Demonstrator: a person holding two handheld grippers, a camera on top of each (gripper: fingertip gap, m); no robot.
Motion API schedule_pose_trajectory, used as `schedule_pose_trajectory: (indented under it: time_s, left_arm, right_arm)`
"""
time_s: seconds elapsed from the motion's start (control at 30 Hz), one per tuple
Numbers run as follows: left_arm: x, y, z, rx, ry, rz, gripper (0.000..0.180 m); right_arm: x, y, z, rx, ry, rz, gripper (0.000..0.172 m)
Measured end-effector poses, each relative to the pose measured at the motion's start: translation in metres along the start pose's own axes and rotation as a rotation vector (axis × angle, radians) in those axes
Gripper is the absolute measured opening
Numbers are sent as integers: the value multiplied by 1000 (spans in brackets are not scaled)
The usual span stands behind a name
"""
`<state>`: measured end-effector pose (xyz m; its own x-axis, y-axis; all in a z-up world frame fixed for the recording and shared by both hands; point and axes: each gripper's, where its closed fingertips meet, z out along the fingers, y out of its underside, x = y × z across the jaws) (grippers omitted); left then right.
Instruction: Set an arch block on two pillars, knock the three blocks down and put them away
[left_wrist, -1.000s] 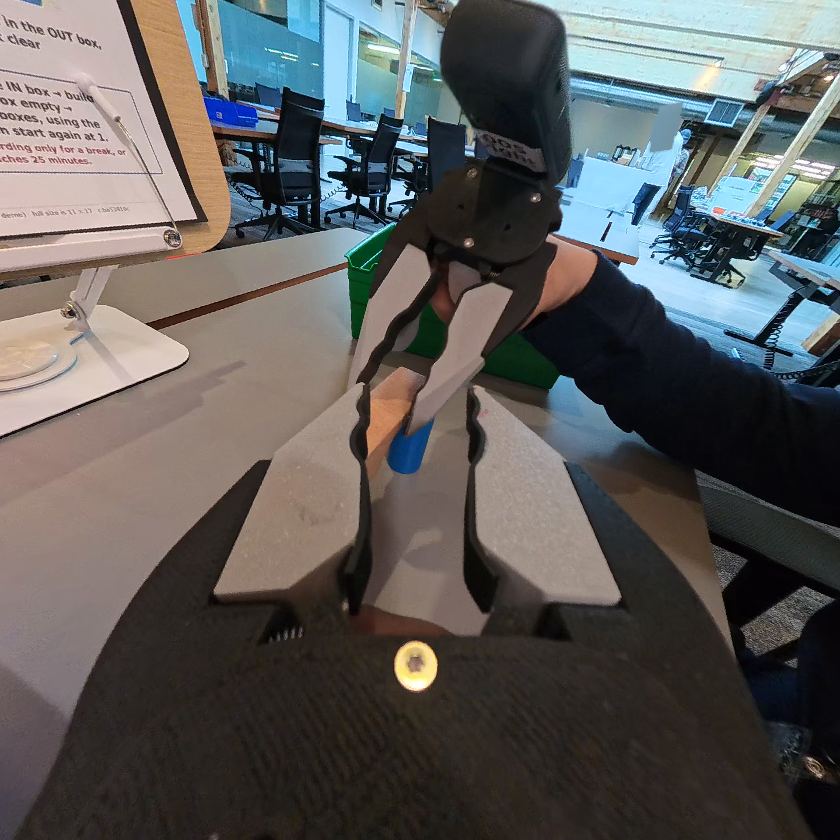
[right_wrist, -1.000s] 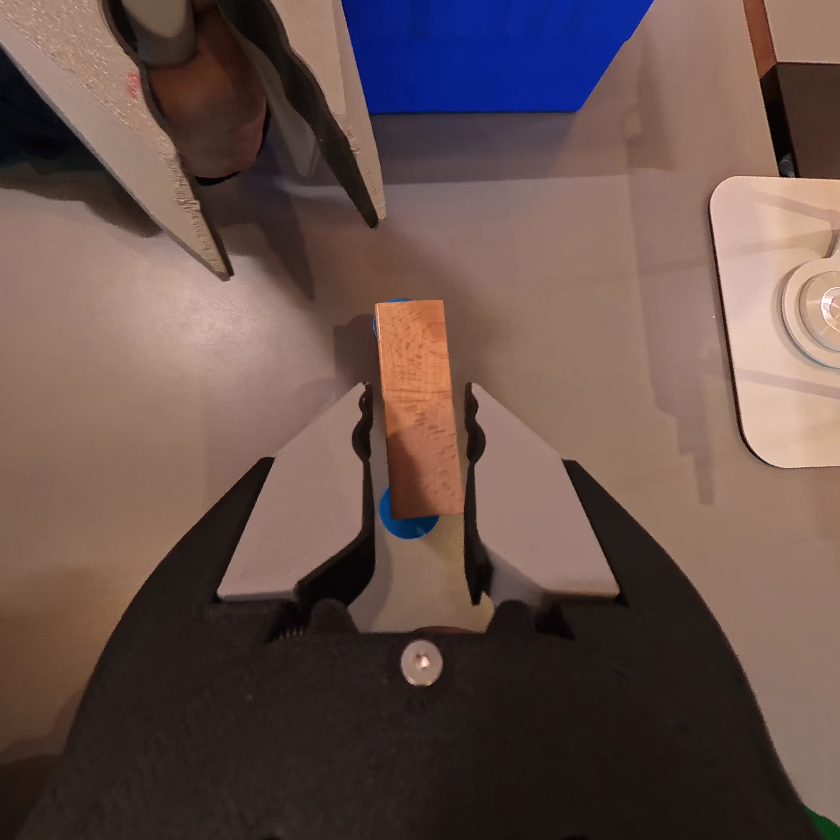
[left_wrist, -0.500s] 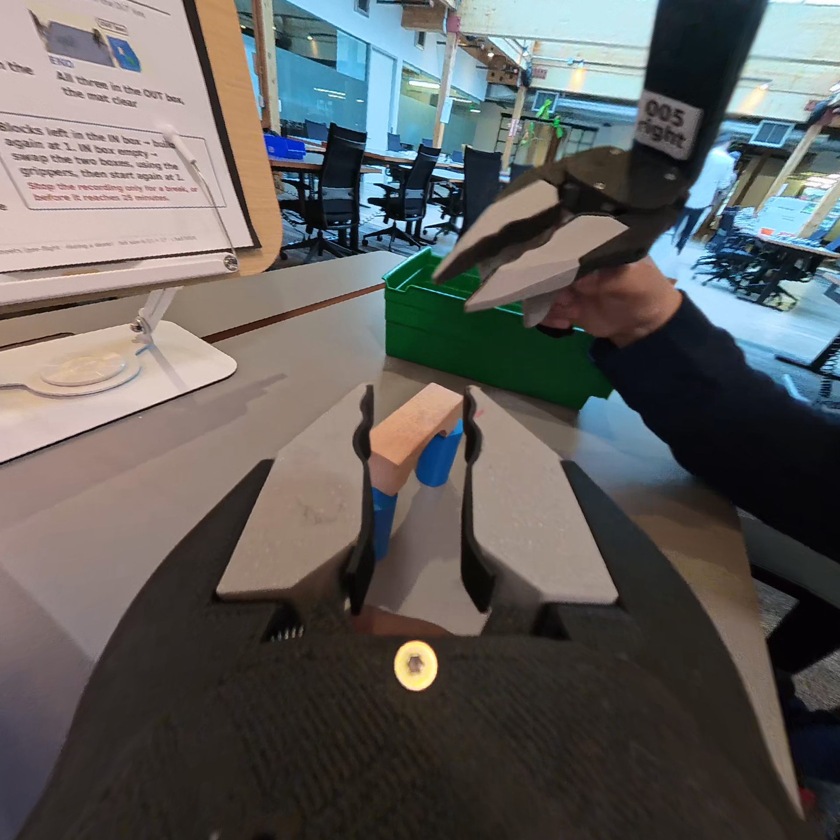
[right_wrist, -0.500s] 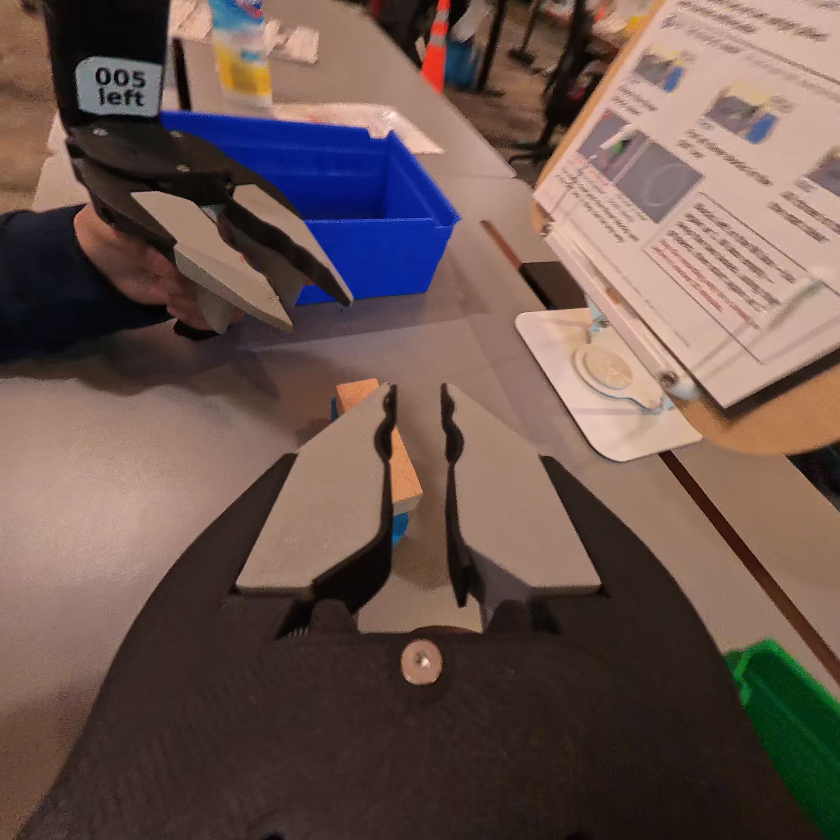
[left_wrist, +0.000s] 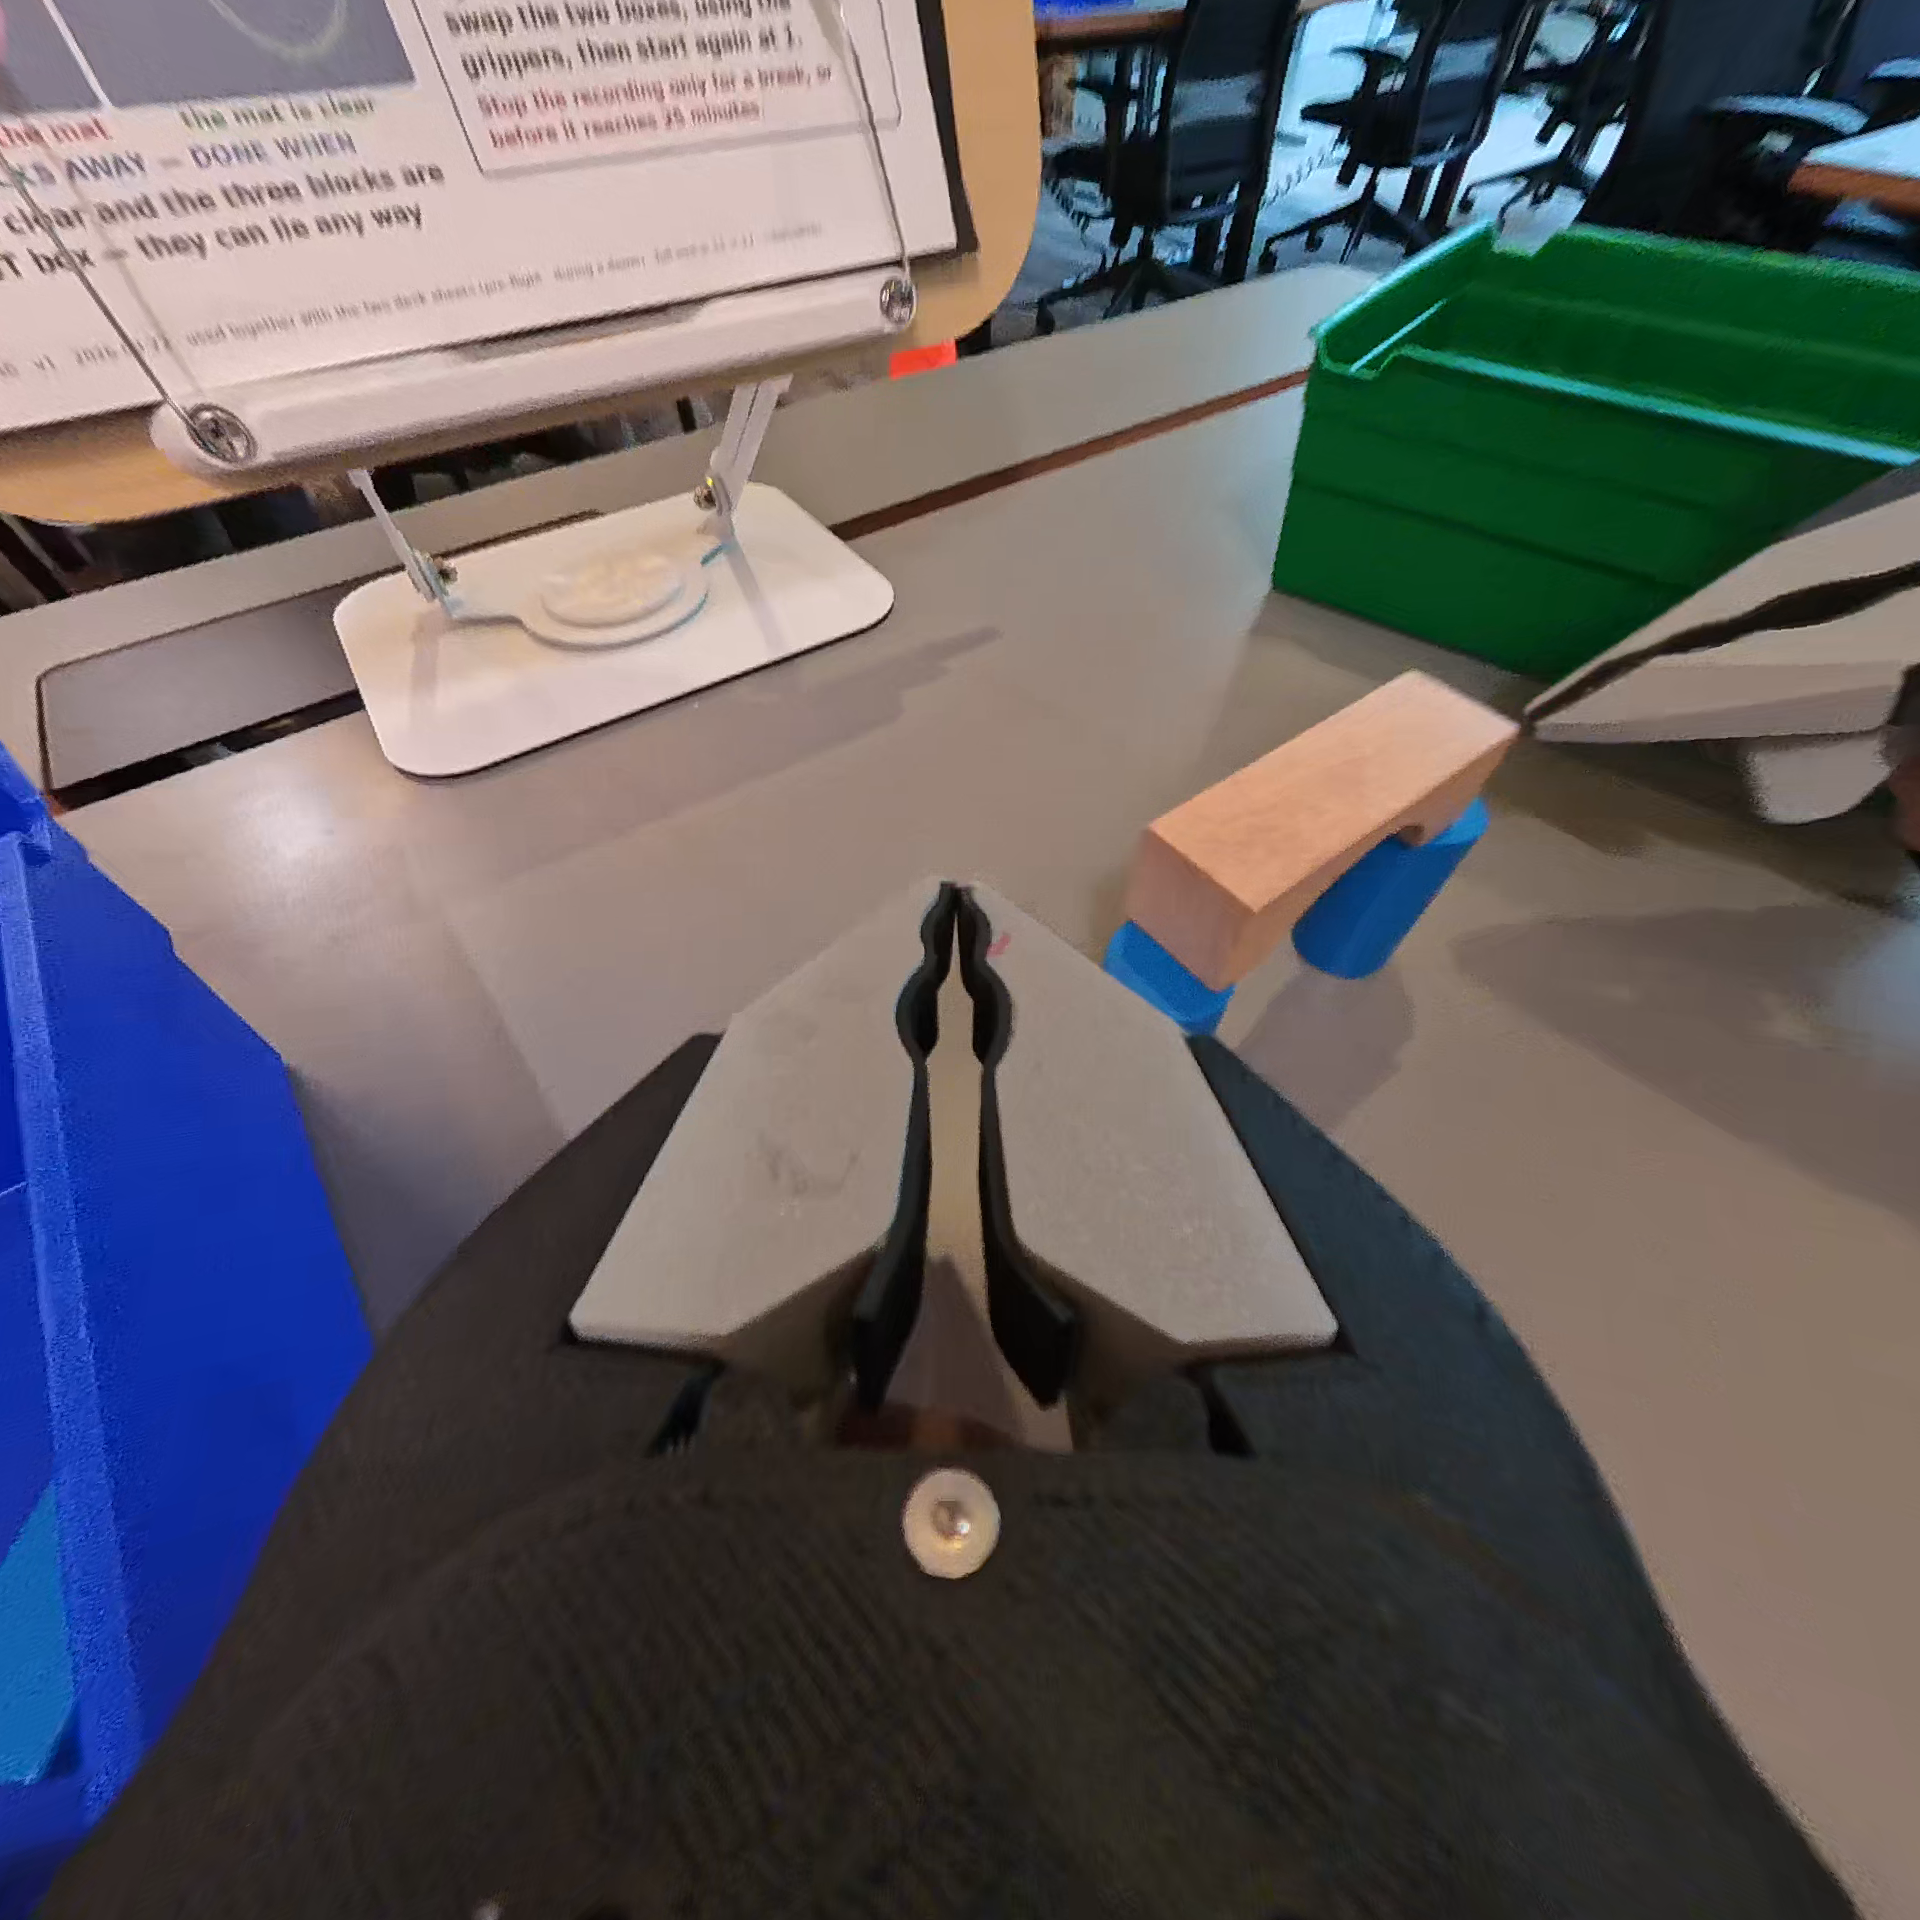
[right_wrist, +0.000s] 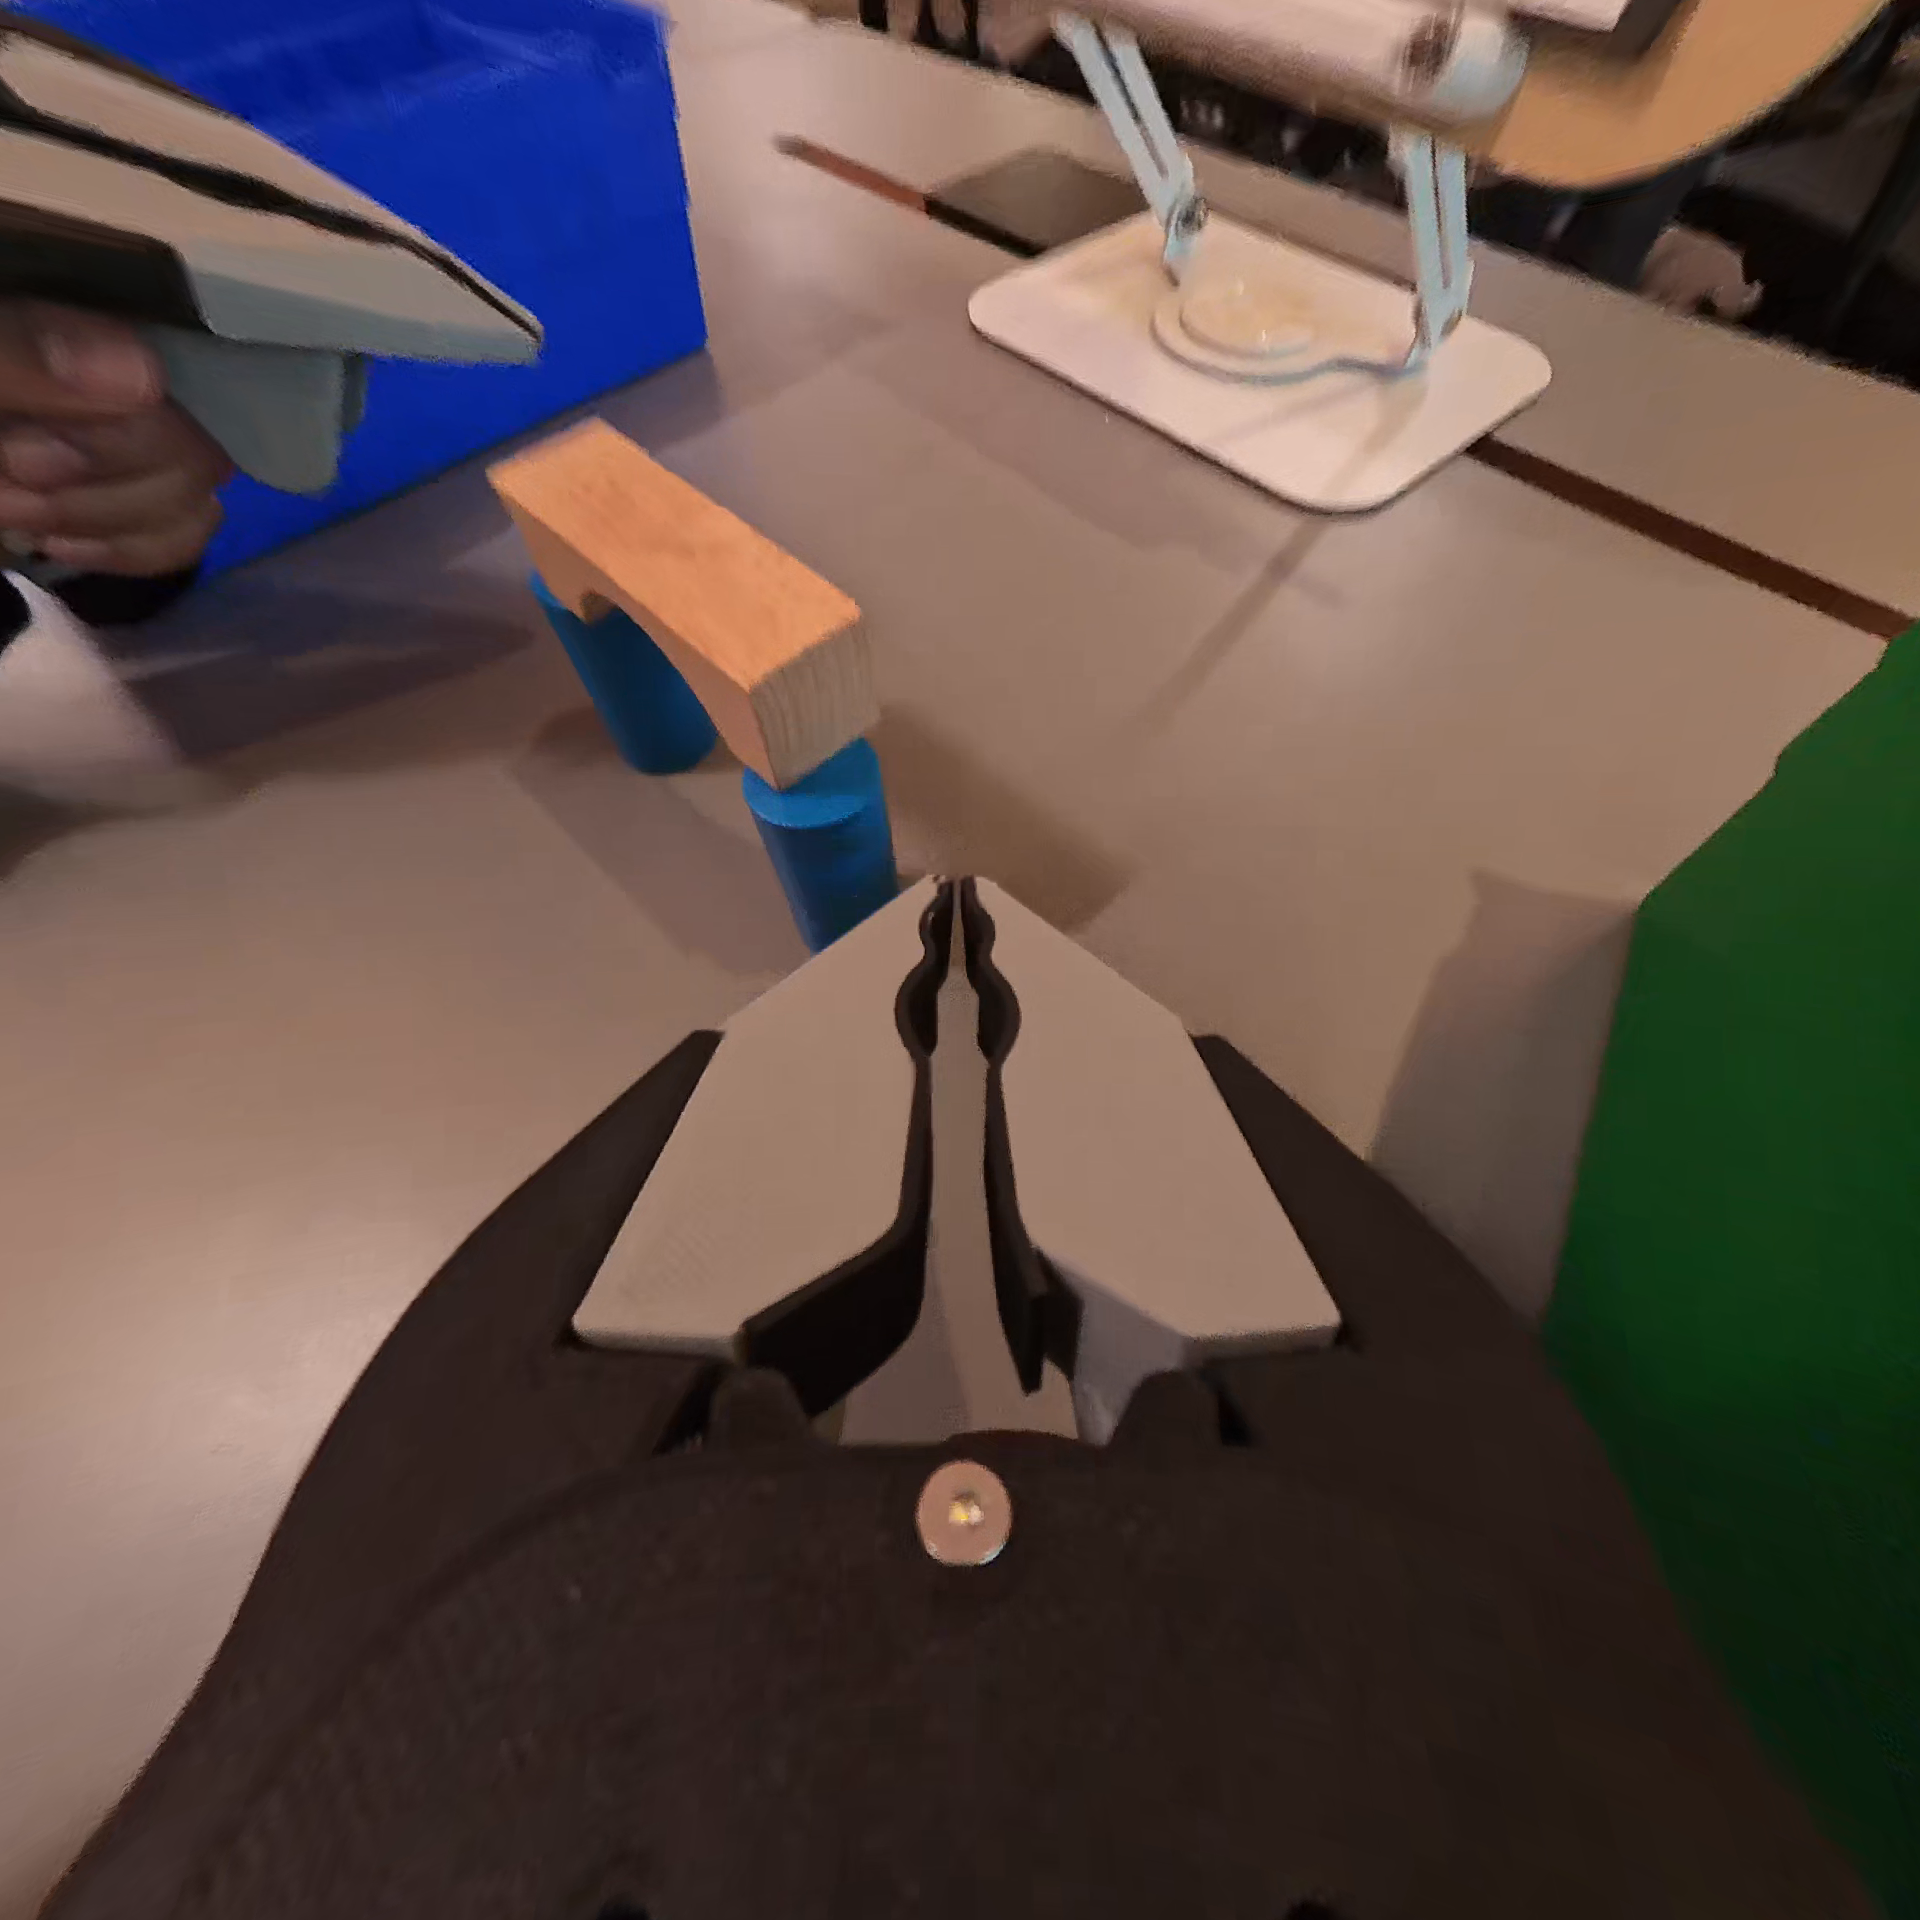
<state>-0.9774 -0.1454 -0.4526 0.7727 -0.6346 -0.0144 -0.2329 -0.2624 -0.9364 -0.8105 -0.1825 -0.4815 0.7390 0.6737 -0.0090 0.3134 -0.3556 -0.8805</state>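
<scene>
A wooden arch block (left_wrist: 1320, 821) rests across two blue pillars (left_wrist: 1382, 894) on the grey table; one pillar (left_wrist: 1164, 982) stands at the arch's near end. The same arch (right_wrist: 686, 592) and pillars (right_wrist: 826, 847) show in the right wrist view. My left gripper (left_wrist: 951, 894) is shut with nothing between its pads, left of the arch. My right gripper (right_wrist: 956, 883) is shut with nothing between its pads, just right of the near pillar. In the left wrist view the right gripper's (left_wrist: 1538, 712) tip is at the arch's far end.
A blue bin (left_wrist: 125, 1195) stands at the left, a green bin (left_wrist: 1558, 468) at the right. A white stand (left_wrist: 613, 623) with an instruction sheet (left_wrist: 436, 187) is at the back. A hand (right_wrist: 83, 488) holds the left gripper. The tips of one gripper are about 20 cm away from the tips of the other. It is some 7 cm from my left tips to the wooden arch block (left_wrist: 1320, 821). Seen from the right wrist view (right_wrist: 582, 501) as well.
Both grippers let go of the arch, drew back to either side and came down beside it. Both jaws closed on air. The arch stays on the pillars.
</scene>
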Motion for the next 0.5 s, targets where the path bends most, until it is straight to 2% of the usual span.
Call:
schedule_pose_trajectory:
  time_s: [0.1, 0.5]
  left_arm:
    - [-2, 11, 5, -44, -23, 31, 1]
    - [1, 21, 7, -75, -7, 22, 10]
  right_arm:
    - [5, 17, 6, -85, 56, -21, 0]
    - [-14, 30, 29, -151, 6, -32, 4]
